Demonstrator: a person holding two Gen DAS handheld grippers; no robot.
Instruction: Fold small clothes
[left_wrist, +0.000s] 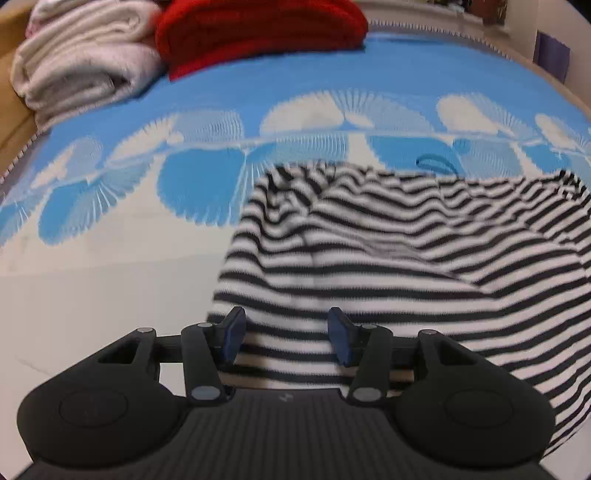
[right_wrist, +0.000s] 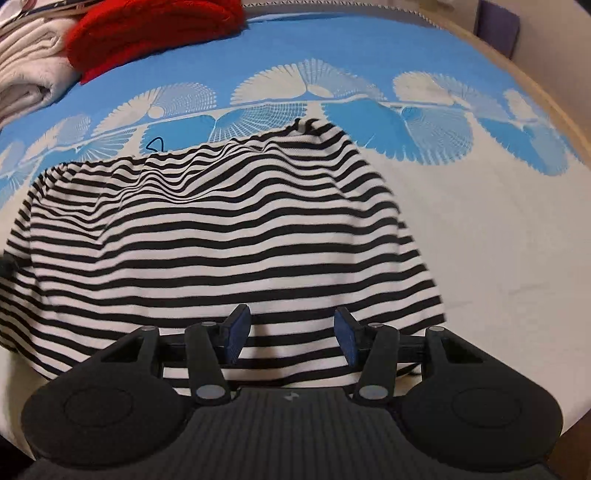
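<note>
While the black-and-white striped knit garment (left_wrist: 388, 266) lies rumpled on the bed's blue-and-cream fan-patterned cover (left_wrist: 110, 258), both claws hang over its near hem with their blue pads apart. Seen from the left wrist, the left claw (left_wrist: 287, 338) is released, the striped cloth showing in the gap between its fingers but neither pad pressing on it; the garment's left edge runs just beside the left finger (left_wrist: 232, 338), and cream cover spreads out to that side. Seen from the right wrist, the right claw (right_wrist: 292, 336) is likewise released above the stripes, with the garment's right edge a little beyond its right finger (right_wrist: 347, 339). Folds bunch up along the garment's far edge, where it meets the blue band of the cover. At the bed's far left corner sit a folded red knit (left_wrist: 258, 29) and a folded stack of cream fleece (left_wrist: 81, 62), touching one another and well apart from the garment.
</note>
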